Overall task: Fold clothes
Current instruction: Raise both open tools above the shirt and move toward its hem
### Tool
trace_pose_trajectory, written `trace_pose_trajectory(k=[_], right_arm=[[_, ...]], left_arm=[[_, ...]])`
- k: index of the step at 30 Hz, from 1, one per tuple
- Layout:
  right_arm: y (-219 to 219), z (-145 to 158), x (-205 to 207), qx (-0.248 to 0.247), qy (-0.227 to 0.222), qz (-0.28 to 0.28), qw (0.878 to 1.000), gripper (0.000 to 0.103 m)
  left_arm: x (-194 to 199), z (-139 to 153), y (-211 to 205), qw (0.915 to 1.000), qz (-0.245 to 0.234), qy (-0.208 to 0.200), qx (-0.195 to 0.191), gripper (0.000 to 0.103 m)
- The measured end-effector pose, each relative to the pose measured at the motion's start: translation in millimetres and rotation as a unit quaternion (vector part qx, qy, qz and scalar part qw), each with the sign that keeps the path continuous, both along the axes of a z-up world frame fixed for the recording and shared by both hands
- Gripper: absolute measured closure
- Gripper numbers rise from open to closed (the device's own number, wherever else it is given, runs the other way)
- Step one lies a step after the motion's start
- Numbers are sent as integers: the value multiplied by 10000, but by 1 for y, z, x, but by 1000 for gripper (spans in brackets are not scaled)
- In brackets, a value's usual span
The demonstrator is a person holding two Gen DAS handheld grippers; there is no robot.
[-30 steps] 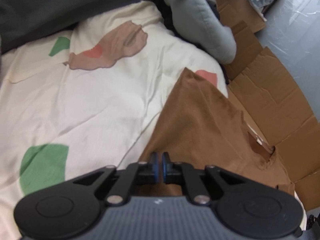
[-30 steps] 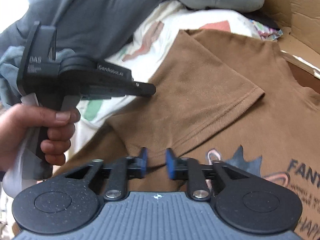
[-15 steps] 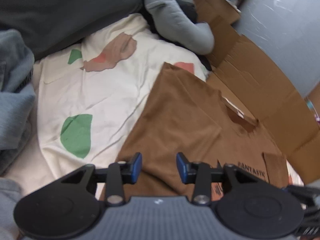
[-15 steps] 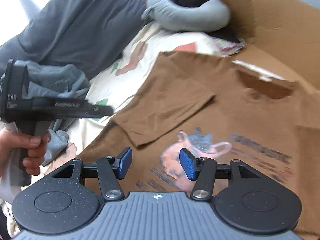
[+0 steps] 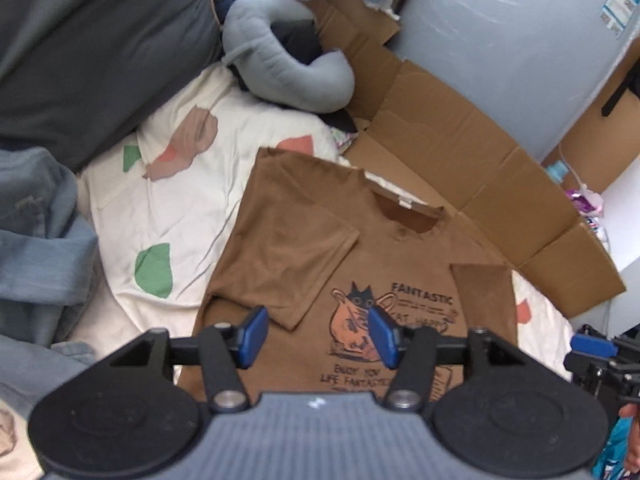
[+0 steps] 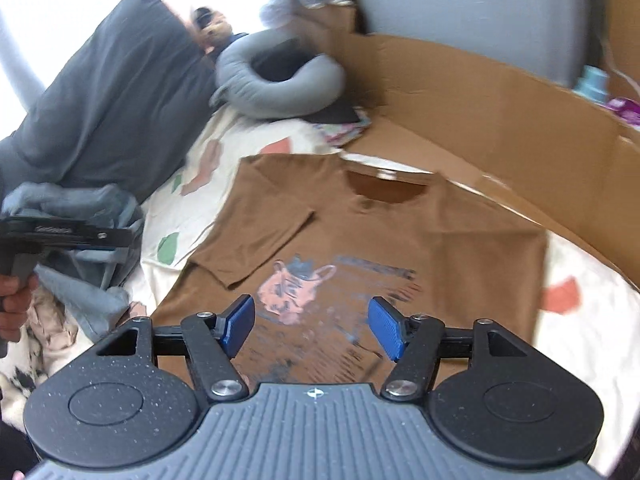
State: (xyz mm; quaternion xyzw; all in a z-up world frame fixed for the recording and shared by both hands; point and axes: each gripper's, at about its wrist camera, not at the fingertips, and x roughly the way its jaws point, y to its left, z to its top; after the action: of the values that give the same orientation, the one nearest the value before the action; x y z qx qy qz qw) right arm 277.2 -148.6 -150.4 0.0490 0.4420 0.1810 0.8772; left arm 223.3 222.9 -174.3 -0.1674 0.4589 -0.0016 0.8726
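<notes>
Your left tongs (image 5: 318, 336) and right tongs (image 6: 312, 330) both hang spread above the bed, jaws having just been opening, nothing between them; the brown T-shirt (image 5: 400, 256) lies print-up on the cream sheet (image 5: 176, 216), both sleeves folded inward, collar toward the flattened cardboard (image 5: 472, 152).

Bed sheet (image 5: 192, 216), cream with coloured patches; flattened cardboard (image 5: 472, 152) against grey wall (image 5: 500, 40); daylight behind dark pillow (image 6: 108, 92).
</notes>
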Motion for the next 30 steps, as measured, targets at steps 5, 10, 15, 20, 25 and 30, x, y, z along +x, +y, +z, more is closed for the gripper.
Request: trace_pose_trajectory(k=[5, 10, 15, 20, 25, 30], right_arm=[[-25, 43, -24, -83, 25, -251, 9996, 33], [-47, 95, -43, -86, -156, -435, 9989, 32], [-78, 152, -57, -36, -456, -641, 9969, 32], [-113, 208, -70, 52, -775, -880, 9931, 31], [-139, 243, -83, -130, -879, -902, 9920, 31], [-168, 269, -98, -188, -970, -919, 9909, 31]], left_arm=[[-12, 44, -4, 10000, -44, -43, 66, 36], [-27, 88, -5, 9998, -136, -17, 109, 30], [-48, 128, -3, 9990, -136, 57, 413, 26], [-70, 155, 12, 9996, 80, 85, 262, 25], [-92, 170, 19, 9998, 34, 85, 203, 22], [-112, 177, 19, 9996, 10, 101, 263, 21]])
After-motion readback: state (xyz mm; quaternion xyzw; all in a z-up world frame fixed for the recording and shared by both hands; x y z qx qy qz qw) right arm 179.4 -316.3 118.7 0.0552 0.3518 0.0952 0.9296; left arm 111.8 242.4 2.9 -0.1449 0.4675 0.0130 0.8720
